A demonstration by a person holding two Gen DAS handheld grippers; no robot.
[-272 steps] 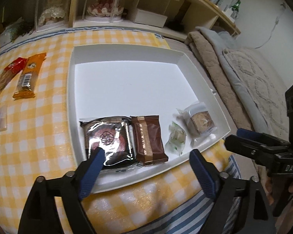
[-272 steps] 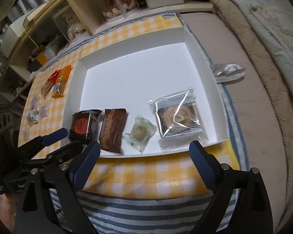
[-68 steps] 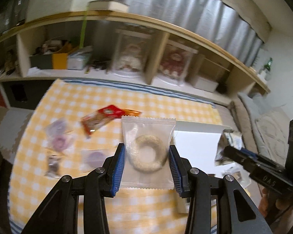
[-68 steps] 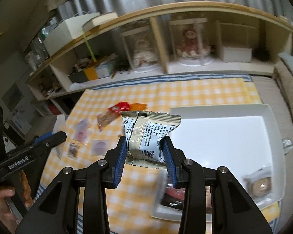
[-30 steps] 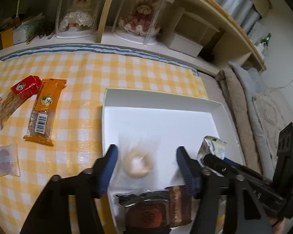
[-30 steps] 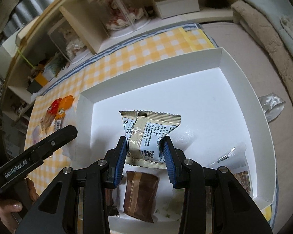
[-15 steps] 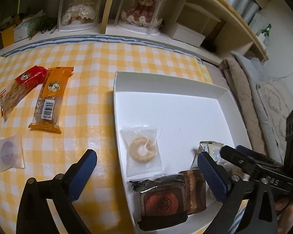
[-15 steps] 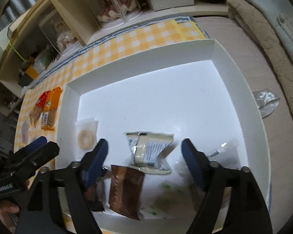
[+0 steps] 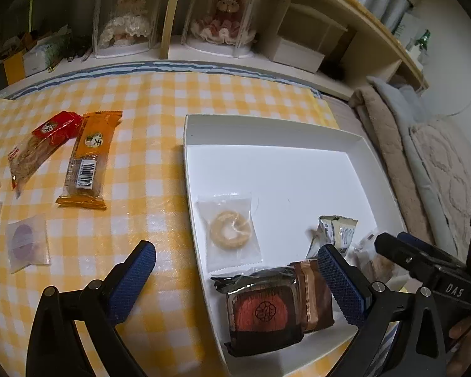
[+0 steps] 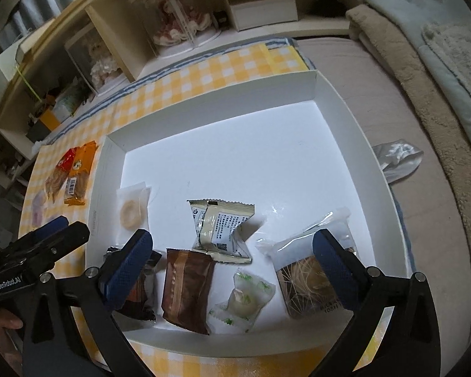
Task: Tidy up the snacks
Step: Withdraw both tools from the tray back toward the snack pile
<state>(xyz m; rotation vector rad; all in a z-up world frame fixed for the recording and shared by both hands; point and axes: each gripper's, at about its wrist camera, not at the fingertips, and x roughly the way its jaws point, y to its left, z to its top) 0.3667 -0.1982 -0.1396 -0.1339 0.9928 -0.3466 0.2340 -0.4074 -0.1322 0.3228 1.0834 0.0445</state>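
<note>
**Snacks lie in the white tray, both tongs wide open**

On the tabletop with the yellow checked cloth sits a white tray. Inside it, a clear bag with a ring cookie lies near the left wall. A pale packet lies in the middle. Along the near wall lie a dark red cake, a brown bar, a small green-spotted candy and a clear bag with a round cake. The left tongs are wide open and hold nothing. The right tongs are wide open too, with nothing pinched. An orange bar and a red packet lie touching on the cloth, left of the tray.
</note>
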